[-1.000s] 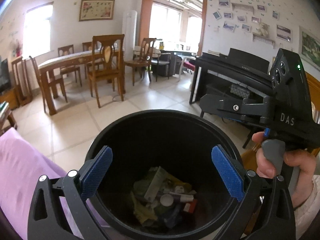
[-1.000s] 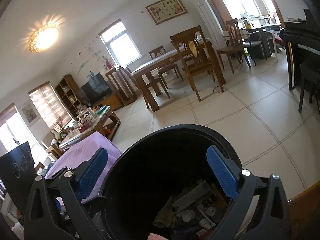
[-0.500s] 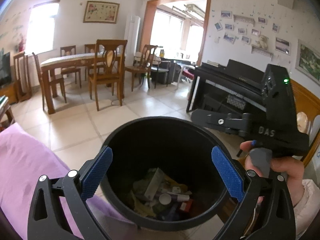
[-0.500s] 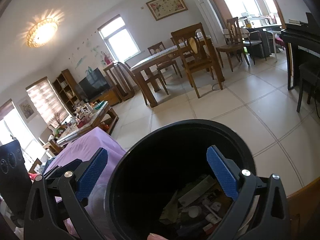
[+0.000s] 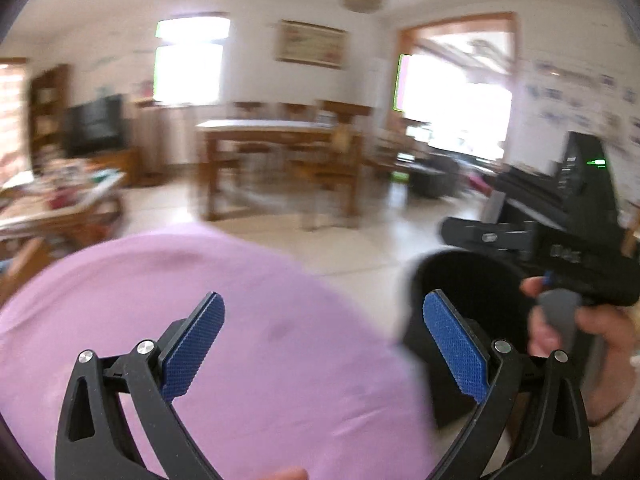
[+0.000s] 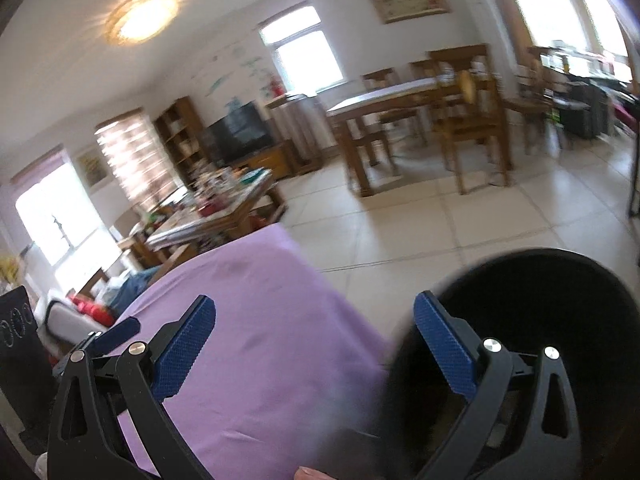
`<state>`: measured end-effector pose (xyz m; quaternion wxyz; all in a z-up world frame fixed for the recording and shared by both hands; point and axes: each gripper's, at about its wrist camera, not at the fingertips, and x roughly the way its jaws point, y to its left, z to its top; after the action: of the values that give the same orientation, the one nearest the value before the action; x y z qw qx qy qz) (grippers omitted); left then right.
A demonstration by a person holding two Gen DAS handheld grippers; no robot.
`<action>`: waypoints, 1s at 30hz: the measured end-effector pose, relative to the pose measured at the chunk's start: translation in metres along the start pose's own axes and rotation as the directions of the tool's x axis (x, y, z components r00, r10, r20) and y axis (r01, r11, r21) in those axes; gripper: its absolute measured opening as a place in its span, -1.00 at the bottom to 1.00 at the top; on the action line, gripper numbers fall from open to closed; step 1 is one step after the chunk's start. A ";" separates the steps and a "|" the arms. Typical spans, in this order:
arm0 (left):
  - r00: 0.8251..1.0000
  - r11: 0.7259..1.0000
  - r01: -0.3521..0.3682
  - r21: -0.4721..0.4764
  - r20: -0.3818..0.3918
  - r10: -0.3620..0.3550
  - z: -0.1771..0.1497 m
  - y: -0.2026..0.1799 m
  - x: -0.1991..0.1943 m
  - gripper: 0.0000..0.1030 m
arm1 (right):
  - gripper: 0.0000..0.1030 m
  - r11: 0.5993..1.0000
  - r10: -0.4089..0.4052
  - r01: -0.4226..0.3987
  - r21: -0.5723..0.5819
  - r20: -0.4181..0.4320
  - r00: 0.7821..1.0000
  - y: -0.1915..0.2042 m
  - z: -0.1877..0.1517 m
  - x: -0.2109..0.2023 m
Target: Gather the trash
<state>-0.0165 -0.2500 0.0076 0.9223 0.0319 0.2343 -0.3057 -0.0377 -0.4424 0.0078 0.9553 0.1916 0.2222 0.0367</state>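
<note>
Trash bin (image 6: 560, 304), black and rigid-walled, stands on the floor just right of the purple cover (image 6: 256, 320), probably light and best gripped by its rim, while left gripper (image 5: 324, 344) and right gripper (image 6: 316, 344) hover spread and empty.

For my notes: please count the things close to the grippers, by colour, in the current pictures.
Black: 1, the trash bin
Purple: 1, the purple cloth surface
Total: 2
</note>
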 end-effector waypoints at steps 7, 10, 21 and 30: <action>0.948 0.937 -0.316 -0.147 0.002 0.320 -0.012 0.114 -0.059 0.90 | 0.91 0.986 0.107 -0.108 -0.125 -0.013 0.994 0.103 -0.013 0.063; 0.902 0.886 -0.425 -0.186 -0.007 0.431 -0.017 0.150 -0.080 0.90 | 0.91 0.979 0.119 -0.118 -0.168 -0.004 0.993 0.132 -0.020 0.078; 0.818 0.774 -0.557 -0.301 -0.037 0.574 -0.027 0.215 -0.123 0.90 | 0.91 0.916 0.116 -0.061 -0.397 0.116 0.986 0.200 -0.046 0.096; 0.815 0.766 -0.561 -0.313 -0.047 0.578 -0.028 0.215 -0.112 0.90 | 0.91 0.909 0.127 -0.064 -0.413 0.128 0.984 0.209 -0.051 0.098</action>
<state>0.0171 -0.0081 0.0150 0.9702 -0.0532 0.2347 0.0286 0.0310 -0.2162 0.0049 0.9854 0.0017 0.1265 0.1141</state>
